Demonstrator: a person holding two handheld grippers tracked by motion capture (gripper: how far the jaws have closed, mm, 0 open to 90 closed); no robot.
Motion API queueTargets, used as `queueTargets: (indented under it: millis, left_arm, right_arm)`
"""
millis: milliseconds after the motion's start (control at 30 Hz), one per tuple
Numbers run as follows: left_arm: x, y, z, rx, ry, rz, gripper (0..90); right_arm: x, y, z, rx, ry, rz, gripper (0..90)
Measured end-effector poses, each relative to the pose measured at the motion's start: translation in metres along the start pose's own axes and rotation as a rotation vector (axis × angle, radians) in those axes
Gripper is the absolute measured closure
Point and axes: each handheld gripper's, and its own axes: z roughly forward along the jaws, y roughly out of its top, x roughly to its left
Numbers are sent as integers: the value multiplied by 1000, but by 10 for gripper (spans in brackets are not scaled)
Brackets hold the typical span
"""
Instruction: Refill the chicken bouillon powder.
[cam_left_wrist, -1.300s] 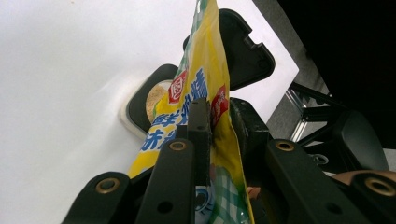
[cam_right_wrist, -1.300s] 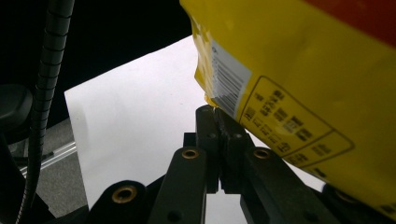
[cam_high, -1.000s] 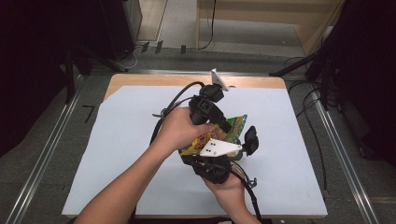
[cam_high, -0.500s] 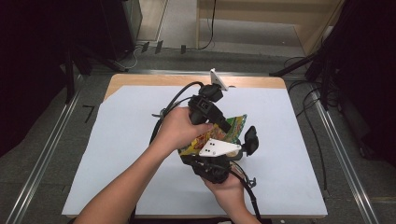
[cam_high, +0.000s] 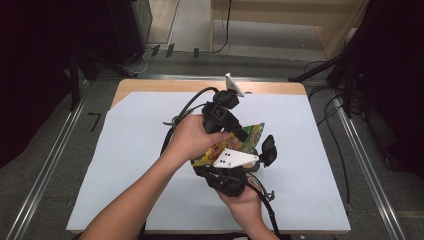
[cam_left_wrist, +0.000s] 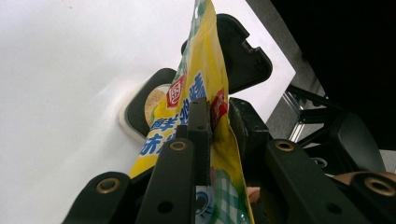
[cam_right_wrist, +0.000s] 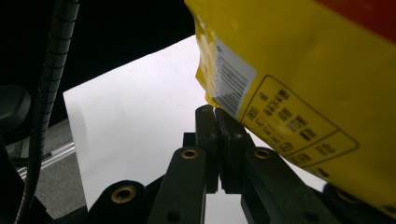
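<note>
The yellow packet (cam_high: 239, 143) is hanging over the middle of the white sheet (cam_high: 125, 165), held up between both tools. The left gripper (cam_left_wrist: 212, 122) is clamping it from 11 o'clock. The right gripper (cam_right_wrist: 217, 122), at 6 o'clock, is pinching its lower edge, jaws pressed together.

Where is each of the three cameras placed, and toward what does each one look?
High view: above the person's side, facing forward and down at the white table; both forearms, the left gripper and the right gripper show.
Left gripper view: rides the left gripper, looking along its jaws shut on the yellow snack bag.
Right gripper view: rides the right gripper, looking along its jaws pinching the bag's edge.
All three share the bag and the table.
</note>
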Motion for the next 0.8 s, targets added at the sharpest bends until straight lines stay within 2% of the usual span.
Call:
queueTargets:
  millis: [800]
  left_arm:
    - [0, 0, 0, -3, -3, 4, 796]
  right_arm:
    - [1, 0, 0, 2, -1, -1, 898]
